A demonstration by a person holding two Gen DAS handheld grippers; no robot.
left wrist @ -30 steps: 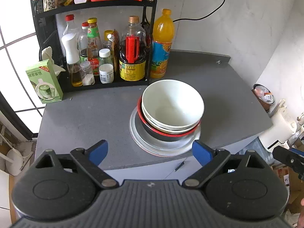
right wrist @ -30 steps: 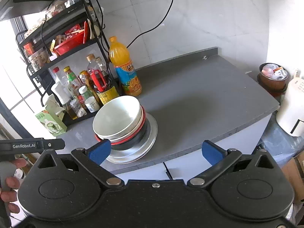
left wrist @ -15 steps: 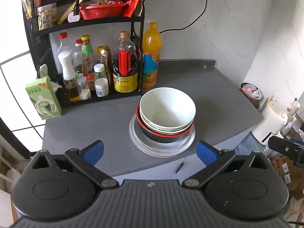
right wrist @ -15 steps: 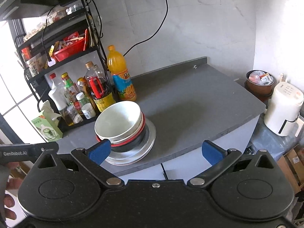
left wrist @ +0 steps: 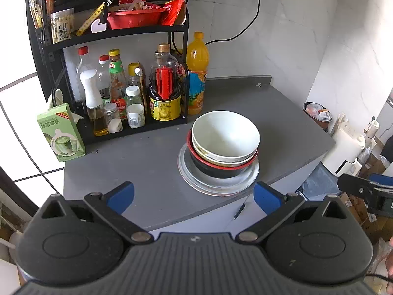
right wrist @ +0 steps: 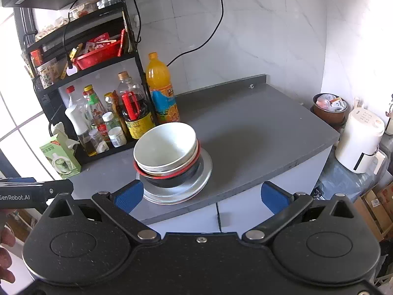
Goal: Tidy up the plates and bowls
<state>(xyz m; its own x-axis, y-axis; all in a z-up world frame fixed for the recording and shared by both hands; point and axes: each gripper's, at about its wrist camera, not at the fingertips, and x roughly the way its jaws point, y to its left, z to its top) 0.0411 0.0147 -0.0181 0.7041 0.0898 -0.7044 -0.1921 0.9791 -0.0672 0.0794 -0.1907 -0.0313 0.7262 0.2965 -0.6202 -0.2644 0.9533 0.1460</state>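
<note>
Left gripper (left wrist: pixel 194 194) and right gripper (right wrist: pixel 201 194): fingers spread, holding nothing. The bowl stack (left wrist: pixel 224 147) sits on the plate (left wrist: pixel 218 184), ahead of both fingertip pairs, apart. Risk: an off-centre rim grip could tilt the nested bowls, sliding the plate toward the counter edge (left wrist: pixel 270 191).

Bowls (left wrist: pixel 225 137) nest on a plate (left wrist: pixel 196 179) before the rack (left wrist: pixel 115 34), counter (left wrist: pixel 137 162) centre.

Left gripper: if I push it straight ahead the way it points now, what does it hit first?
Likely the silver plate under the stacked bowls; it lies between the open left gripper fingers' line. Depth is uncertain.
</note>
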